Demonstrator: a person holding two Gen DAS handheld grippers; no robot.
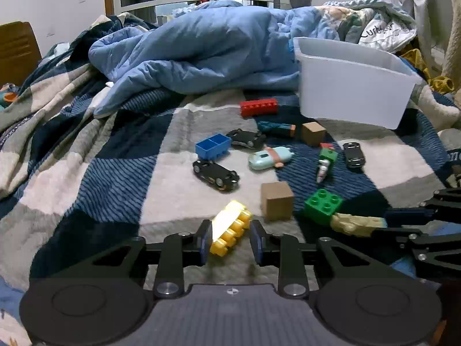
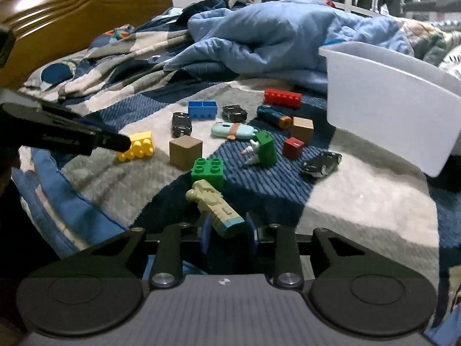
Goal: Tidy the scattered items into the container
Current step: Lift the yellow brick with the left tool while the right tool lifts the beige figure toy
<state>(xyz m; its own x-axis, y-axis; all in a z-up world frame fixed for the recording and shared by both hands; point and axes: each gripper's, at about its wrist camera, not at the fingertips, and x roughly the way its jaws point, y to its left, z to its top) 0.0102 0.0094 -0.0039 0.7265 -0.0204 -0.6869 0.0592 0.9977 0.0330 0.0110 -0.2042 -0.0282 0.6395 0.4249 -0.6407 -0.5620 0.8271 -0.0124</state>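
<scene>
Toys lie scattered on a checked bedspread in front of a white plastic bin. My left gripper is open, its fingers either side of a yellow brick lying on the bed. My right gripper is open around the blue end of a beige toy figure, which lies on the bed by a green brick. Nothing is lifted.
Also on the bed are a red brick, a blue brick, black cars, wooden cubes, a pale blue toy and a green block. A crumpled blue duvet lies behind; a wooden headboard stands at left.
</scene>
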